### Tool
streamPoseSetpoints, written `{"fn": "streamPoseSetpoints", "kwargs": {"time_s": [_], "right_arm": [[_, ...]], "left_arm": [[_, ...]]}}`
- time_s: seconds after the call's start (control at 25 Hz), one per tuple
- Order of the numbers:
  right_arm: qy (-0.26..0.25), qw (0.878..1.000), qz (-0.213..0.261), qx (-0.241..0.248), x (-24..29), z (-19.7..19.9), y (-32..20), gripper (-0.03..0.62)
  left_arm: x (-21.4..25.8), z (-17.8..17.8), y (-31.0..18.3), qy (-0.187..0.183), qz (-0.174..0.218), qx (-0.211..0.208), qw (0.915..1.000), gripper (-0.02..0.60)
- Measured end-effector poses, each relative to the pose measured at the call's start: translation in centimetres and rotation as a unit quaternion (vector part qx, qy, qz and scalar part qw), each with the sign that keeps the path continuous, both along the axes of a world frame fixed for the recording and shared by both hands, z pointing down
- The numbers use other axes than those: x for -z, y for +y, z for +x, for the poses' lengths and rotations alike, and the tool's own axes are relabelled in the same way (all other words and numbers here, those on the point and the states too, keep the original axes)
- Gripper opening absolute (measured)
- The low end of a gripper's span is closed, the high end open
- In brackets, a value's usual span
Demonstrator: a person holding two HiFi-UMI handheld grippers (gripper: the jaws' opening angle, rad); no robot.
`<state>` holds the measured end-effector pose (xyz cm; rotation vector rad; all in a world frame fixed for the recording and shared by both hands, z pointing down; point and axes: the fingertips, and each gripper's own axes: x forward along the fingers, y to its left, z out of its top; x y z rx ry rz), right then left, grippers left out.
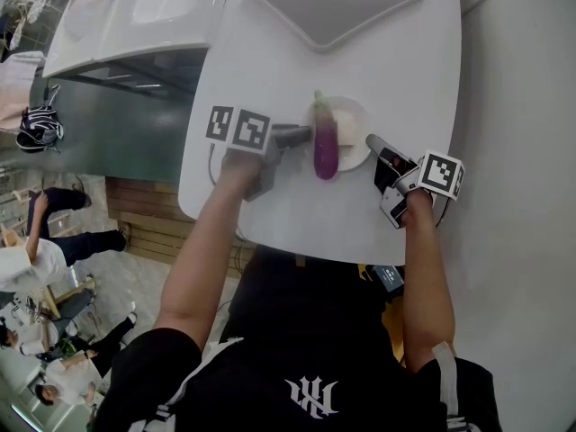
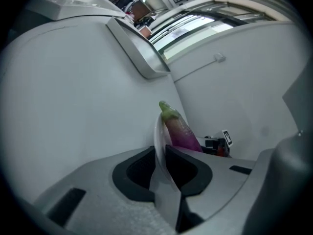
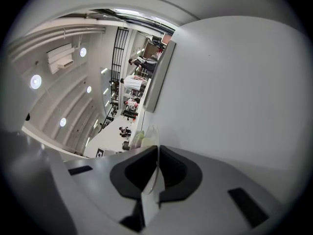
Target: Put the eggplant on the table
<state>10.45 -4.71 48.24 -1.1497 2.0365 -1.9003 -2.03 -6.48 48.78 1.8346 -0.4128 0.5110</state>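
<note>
A purple eggplant (image 1: 325, 142) with a green stem lies on a small white plate (image 1: 353, 113) near the front of the white table (image 1: 270, 52). My left gripper (image 1: 304, 134) is shut on the plate's left rim. My right gripper (image 1: 371, 140) is shut on its right rim. In the left gripper view the plate (image 2: 157, 133) runs edge-on between the closed jaws of the left gripper (image 2: 159, 148), with the eggplant (image 2: 180, 130) just beyond. In the right gripper view the thin plate (image 3: 149, 132) rim sits pinched in the right gripper (image 3: 157, 148).
A grey rectangular tray (image 1: 337, 3) lies at the table's far end. The table's front edge (image 1: 297, 246) runs close to the person's body. A white counter (image 1: 135, 16) stands at the upper left, and people stand on the floor to the left.
</note>
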Motion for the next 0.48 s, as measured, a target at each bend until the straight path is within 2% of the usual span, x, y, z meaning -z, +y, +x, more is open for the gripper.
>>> {"fn": "streamPoseSetpoints", "kwargs": {"time_s": [0.16, 0.48], "right_arm": [[0.024, 1.0, 0.004, 0.013, -0.8, -1.1, -0.8, 0.014], [0.128, 0.99, 0.02, 0.062, -1.4, -1.0, -0.6, 0.014]], "left_arm": [[-1.2, -0.8, -0.6, -0.041, 0.013, -0.018, 0.9989, 0.052], [-1.8, -0.8, -0.3, -0.103, 0.041, -0.053, 0.9925, 0.058]]}}
